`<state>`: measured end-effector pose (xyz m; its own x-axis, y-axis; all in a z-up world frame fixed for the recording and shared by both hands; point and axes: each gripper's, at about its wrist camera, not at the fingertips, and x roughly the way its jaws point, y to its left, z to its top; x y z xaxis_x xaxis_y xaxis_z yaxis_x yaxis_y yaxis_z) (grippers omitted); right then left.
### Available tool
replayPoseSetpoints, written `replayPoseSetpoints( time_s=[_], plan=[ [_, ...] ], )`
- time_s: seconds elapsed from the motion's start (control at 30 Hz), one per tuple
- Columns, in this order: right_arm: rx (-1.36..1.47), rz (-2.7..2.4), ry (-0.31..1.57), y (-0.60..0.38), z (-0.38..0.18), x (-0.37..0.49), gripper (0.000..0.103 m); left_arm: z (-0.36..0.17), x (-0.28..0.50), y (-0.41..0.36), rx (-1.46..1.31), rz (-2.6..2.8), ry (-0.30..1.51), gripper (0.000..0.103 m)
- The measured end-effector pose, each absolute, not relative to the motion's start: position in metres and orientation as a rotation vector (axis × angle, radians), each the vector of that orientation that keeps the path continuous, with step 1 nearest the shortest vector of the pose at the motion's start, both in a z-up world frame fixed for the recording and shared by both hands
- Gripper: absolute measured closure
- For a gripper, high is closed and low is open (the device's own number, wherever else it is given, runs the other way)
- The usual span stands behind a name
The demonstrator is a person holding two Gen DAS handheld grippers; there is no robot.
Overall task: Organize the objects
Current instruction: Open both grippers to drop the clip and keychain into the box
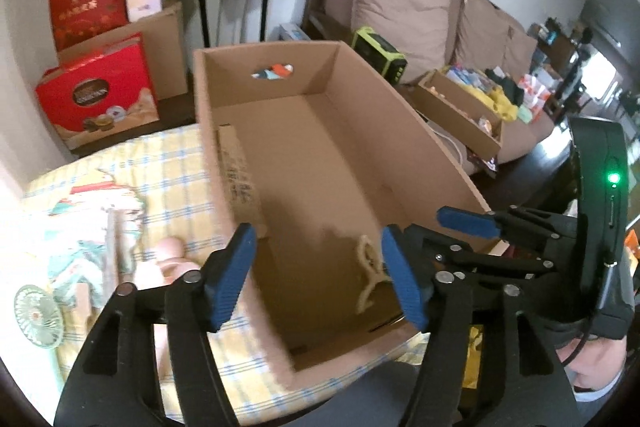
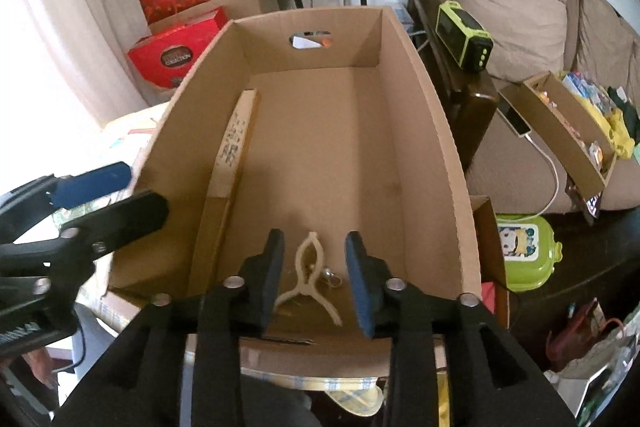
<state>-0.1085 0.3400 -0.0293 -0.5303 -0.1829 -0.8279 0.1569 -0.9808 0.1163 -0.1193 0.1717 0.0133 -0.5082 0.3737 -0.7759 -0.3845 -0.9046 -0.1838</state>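
An open cardboard box (image 1: 416, 131) (image 2: 440, 131) stands on a yellow checked cloth (image 1: 172, 163). A cream plastic clip (image 2: 310, 277) lies on the box floor near the front wall; it also shows in the left wrist view (image 1: 368, 275). My right gripper (image 2: 316, 279) is open and hangs over the clip, one finger on each side, not touching it. My left gripper (image 1: 318, 279) is open and empty above the box's near left corner. The right gripper (image 1: 468, 223) shows in the left wrist view at the box's right wall.
On the cloth left of the box lie a small green fan (image 1: 38, 315), a pink object (image 1: 172, 255) and printed paper (image 1: 92, 223). Red gift boxes (image 1: 100, 91) stand behind. A sofa (image 2: 520, 7), a green speaker (image 2: 464, 35) and a green container (image 2: 524, 251) are to the right.
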Motion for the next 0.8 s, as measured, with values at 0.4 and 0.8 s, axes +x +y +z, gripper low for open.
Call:
replayPoseSetpoints(
  time_s=[0.4,0.8],
  plan=[
    [1.338,-2.578,0.015,0.305,-0.012,-0.105,0.025,0.028,-0.115,0.114,-1.241,2.527,0.033,0.026],
    [1.292,-2.553,0.008,0.273,0.001,-0.102,0.010,0.027,-0.111,0.074,-1.270,2.580,0.012,0.001]
  ],
)
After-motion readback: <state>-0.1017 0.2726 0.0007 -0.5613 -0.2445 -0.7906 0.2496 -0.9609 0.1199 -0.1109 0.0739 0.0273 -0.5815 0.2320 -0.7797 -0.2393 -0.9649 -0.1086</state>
